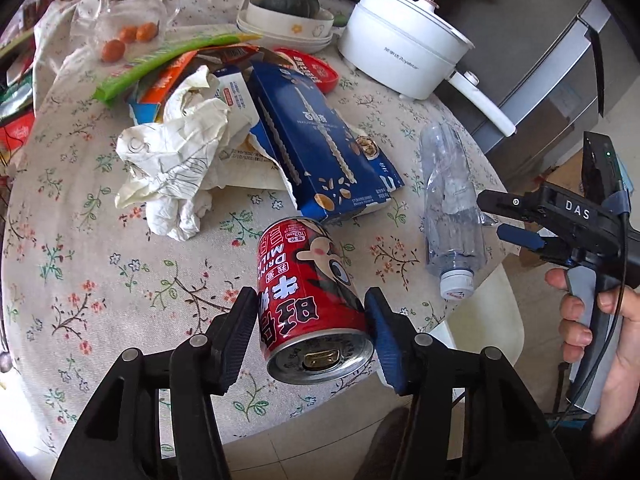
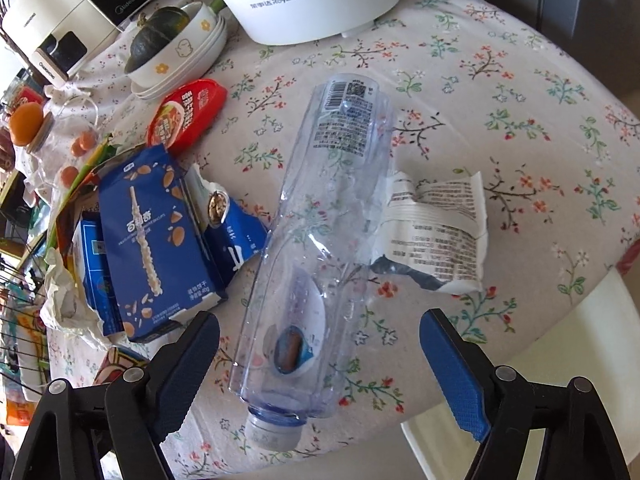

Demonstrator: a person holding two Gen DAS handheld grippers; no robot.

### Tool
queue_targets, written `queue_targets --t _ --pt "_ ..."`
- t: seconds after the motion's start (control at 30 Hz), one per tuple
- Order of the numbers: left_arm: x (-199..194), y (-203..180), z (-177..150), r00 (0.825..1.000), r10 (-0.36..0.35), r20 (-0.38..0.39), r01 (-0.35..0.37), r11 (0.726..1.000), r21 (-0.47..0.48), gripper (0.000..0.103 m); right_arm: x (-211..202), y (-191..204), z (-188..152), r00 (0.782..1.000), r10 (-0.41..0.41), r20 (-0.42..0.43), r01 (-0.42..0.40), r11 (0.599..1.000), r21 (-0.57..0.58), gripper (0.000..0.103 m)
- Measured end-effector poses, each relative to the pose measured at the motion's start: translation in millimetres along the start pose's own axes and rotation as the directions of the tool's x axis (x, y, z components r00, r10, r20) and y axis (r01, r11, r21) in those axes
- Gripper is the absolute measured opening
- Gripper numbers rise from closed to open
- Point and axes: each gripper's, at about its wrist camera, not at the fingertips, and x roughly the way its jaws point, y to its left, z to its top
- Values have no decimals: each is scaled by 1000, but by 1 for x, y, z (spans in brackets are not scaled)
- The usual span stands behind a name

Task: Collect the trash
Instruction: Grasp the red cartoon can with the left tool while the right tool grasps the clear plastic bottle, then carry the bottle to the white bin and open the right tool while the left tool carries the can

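A red drink can [image 1: 308, 280] lies on its side on the floral tablecloth [image 1: 120, 280], its opened top toward the camera. My left gripper [image 1: 310, 296] is shut on it, one pad pressing on each side. A clear crushed plastic bottle [image 2: 328, 208] with a white cap lies lengthwise to the right, also seen as the bottle [image 1: 452, 200] in the left wrist view. My right gripper [image 2: 319, 316] straddles the bottle's neck end, open, with a gap on both sides. That right gripper [image 1: 494, 216], held by a hand, shows beside the bottle in the left wrist view.
A blue snack box [image 1: 320, 140], crumpled paper [image 1: 176, 152], a green wrapper [image 1: 160, 60] and a red lid [image 1: 316, 70] are piled behind the can. A torn printed wrapper [image 2: 436, 232] lies right of the bottle. A white electric pot [image 2: 304, 0] and a bowl with a squash [image 2: 176, 52] stand at the back.
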Motion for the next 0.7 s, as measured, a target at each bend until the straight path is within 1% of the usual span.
queue_targets --t 0.17,0.33,0.4,0.47,0.6,0.7 --pt "-16 22 -3 1000 -3 25 4 1000 -31 58 20 10 1 1000 9 -29 -9 1000 20 80" --pt "-32 36 -5 998 -3 63 6 999 -52 58 37 18 2 998 -9 -55 10 999 31 78" --pt "-41 44 -7 997 -7 77 11 998 -59 58 45 20 2 997 -8 -73 11 999 36 73" --pt "-48 50 -8 996 -8 90 14 998 -65 58 48 21 2 997 1 -73 2 999 45 73" --pt "-61 61 -10 993 -3 116 13 997 -79 58 48 24 3 998 -6 -57 8 999 44 71" --pt "-69 68 -9 991 -9 130 22 995 -96 58 42 24 3 999 -1 -40 3 999 50 70"
